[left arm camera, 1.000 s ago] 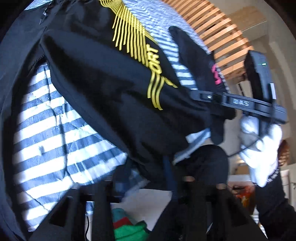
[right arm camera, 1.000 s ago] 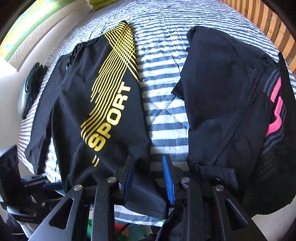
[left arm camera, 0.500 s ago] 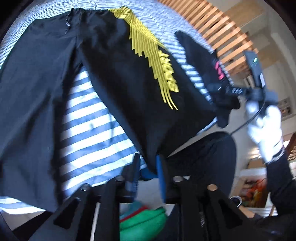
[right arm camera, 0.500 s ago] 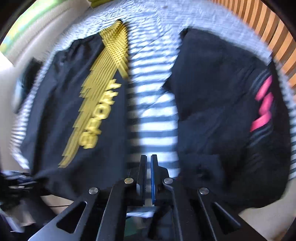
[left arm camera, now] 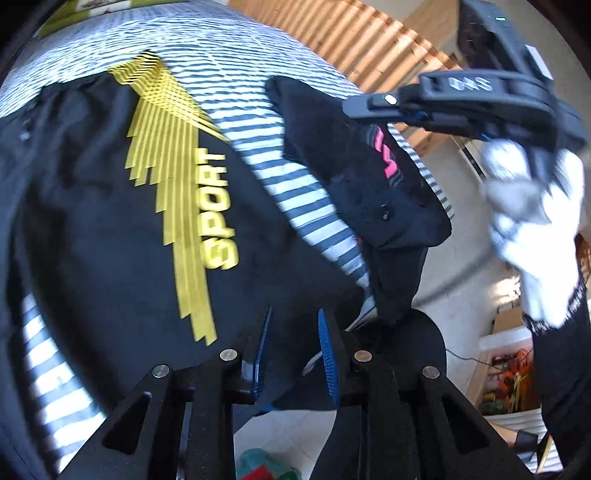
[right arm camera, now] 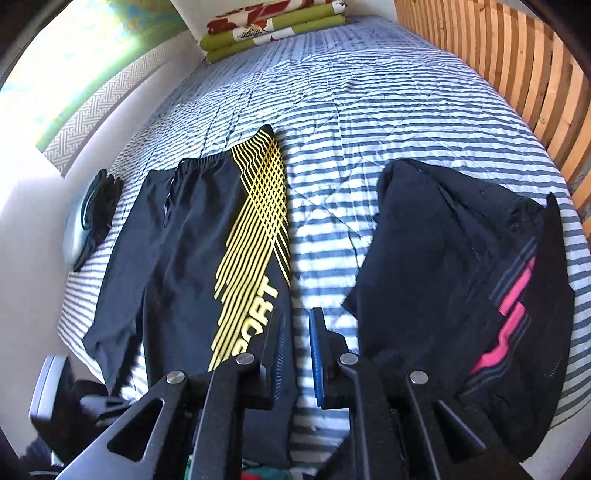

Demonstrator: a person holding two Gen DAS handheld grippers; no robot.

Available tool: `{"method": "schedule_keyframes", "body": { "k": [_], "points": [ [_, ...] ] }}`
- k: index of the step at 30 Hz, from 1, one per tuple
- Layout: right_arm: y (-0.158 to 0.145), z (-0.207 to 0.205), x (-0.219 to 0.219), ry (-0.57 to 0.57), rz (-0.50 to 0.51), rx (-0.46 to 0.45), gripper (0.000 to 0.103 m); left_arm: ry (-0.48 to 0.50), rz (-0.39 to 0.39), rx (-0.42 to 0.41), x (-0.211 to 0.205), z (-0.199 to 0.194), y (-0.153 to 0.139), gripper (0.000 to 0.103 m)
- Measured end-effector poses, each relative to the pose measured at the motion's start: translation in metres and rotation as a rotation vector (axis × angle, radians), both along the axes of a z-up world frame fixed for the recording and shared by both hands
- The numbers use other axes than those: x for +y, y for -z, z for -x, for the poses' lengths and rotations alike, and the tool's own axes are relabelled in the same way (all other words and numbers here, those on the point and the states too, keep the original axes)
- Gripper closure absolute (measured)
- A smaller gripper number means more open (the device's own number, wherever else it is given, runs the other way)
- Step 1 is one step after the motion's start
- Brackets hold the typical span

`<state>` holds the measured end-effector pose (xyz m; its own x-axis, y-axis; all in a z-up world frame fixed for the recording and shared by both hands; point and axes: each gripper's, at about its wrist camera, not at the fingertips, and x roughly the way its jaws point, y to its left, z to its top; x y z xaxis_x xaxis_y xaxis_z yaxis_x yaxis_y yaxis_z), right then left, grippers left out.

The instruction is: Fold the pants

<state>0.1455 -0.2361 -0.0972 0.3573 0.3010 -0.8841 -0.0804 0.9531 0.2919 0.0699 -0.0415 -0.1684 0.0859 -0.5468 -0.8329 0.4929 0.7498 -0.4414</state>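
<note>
Black pants (right arm camera: 184, 277) with a yellow SPORT graphic lie flat on the striped bedspread (right arm camera: 369, 110), waistband toward the far end, one leg overlapping the other. In the left wrist view the same pants (left arm camera: 110, 240) fill the left side. My left gripper (left arm camera: 293, 325) is open just above their lower hem, blue pads apart, holding nothing. My right gripper (right arm camera: 297, 332) is open too, hovering over the striped gap beside the pants' right edge. It also shows side-on as the right gripper (left arm camera: 365, 105), held by a white-gloved hand (left arm camera: 528, 221).
A second black garment (right arm camera: 461, 277) with pink marks lies crumpled on the right, draped over the bed's edge. A wooden slat rail (right arm camera: 517, 74) runs along the right. Folded green floral bedding (right arm camera: 273, 26) sits at the head. A dark glove-like item (right arm camera: 99, 206) rests at the left edge.
My left gripper held the pants leg lifted and bunched; it has let go and opened, and the pants now lie flat. My right gripper shut briefly, then opened and drew back higher.
</note>
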Motion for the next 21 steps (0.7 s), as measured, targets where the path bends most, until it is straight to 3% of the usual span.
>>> {"method": "schedule_keyframes", "body": {
  "k": [5, 7, 8, 10, 11, 12, 13, 16, 21],
  "points": [
    [-0.006, 0.034, -0.023, -0.009, 0.046, -0.026, 0.091, 0.070, -0.029, 0.000, -0.047, 0.000, 0.010, 0.075],
    [-0.011, 0.041, -0.037, 0.017, 0.025, -0.030, 0.089, 0.116, -0.047, -0.003, -0.066, 0.003, 0.015, 0.063],
    [-0.013, 0.044, -0.044, 0.029, 0.009, -0.031, 0.088, 0.132, -0.067, -0.012, -0.074, 0.005, 0.018, 0.051],
    [-0.017, 0.044, -0.054, 0.047, -0.007, -0.036, 0.084, 0.152, -0.101, -0.051, -0.087, 0.009, 0.027, 0.051],
    [-0.019, 0.043, -0.056, 0.052, -0.009, -0.040, 0.084, 0.164, -0.108, -0.064, -0.091, 0.010, 0.030, 0.073],
    [-0.021, 0.040, -0.058, 0.057, -0.011, -0.046, 0.084, 0.173, -0.125, -0.062, -0.094, 0.010, 0.035, 0.101],
    [-0.022, 0.034, -0.057, 0.056, -0.016, -0.053, 0.084, 0.165, -0.133, -0.047, -0.094, 0.007, 0.040, 0.100],
    [-0.023, 0.014, -0.050, 0.040, -0.052, -0.073, 0.083, 0.113, -0.053, 0.004, -0.078, -0.003, 0.038, 0.100],
    [-0.006, -0.050, -0.021, 0.035, -0.088, -0.095, 0.074, 0.022, 0.100, 0.027, -0.026, -0.010, 0.003, 0.100]
  ]
}}
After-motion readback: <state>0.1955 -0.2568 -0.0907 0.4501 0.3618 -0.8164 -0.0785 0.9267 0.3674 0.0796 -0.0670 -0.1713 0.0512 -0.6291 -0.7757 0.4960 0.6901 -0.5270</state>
